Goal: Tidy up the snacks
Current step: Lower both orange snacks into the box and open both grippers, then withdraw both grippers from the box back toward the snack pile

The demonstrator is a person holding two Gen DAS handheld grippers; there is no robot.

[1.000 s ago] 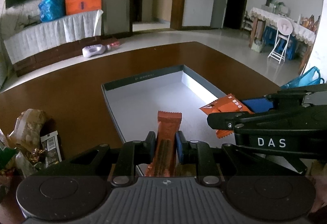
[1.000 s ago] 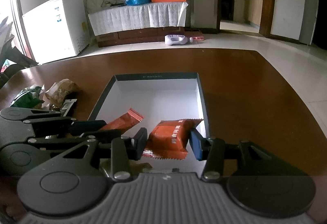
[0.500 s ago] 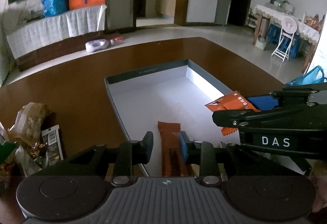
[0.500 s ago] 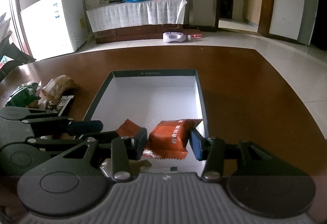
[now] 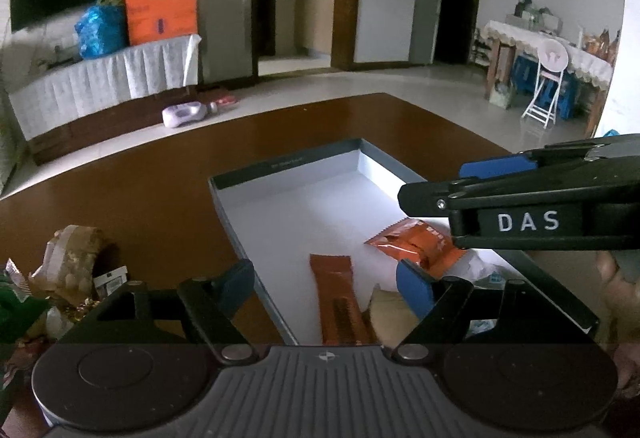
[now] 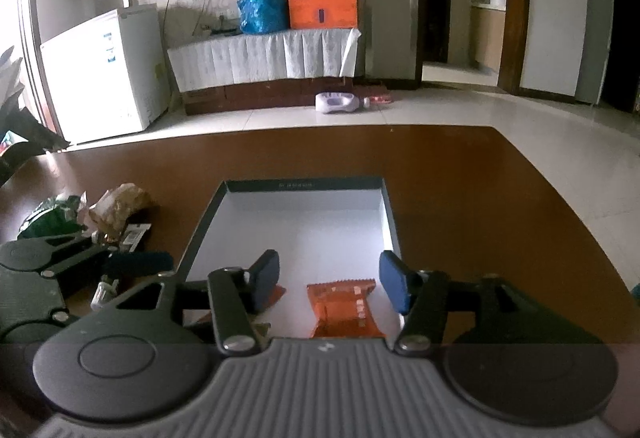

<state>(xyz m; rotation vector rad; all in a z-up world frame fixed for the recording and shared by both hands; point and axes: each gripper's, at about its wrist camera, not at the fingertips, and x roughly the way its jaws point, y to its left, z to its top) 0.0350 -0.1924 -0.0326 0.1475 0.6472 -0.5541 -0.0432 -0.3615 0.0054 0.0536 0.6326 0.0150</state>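
Through my left wrist camera, my left gripper (image 5: 325,280) has just been spreading its jaws and now stands released; the long orange snack bar (image 5: 339,302) lies between the pads, touching neither, flat on the white floor of the shallow grey box (image 5: 288,160). Its long axis runs along my line of sight, crimped far end pointing toward the box's far wall, near end hidden under my gripper body. Just to its right lies the squarer orange snack packet (image 5: 418,244), its serrated edge angled toward the far left, partly covered by my right gripper (image 5: 448,186), which crosses above it; a tan wrapper and a pale one sit in the near corner, too hidden to name. On the brown table (image 5: 140,198), left of the box, a heap of loose snacks (image 5: 68,266) waits, so I judge the sorting only partly done.

Through my right wrist camera, my right gripper (image 6: 328,284) has likewise just been opening; the pads stand clear on both sides of the orange snack packet (image 6: 345,308), which rests on the box (image 6: 304,184) floor near the right wall, serrated edge pointing away from me, its longer side running roughly along my fingers. The snack bar's (image 6: 276,294) tip peeks out beside my left pad; the leftover heap (image 6: 96,214) sits outside the box, beyond my left gripper (image 6: 120,262).
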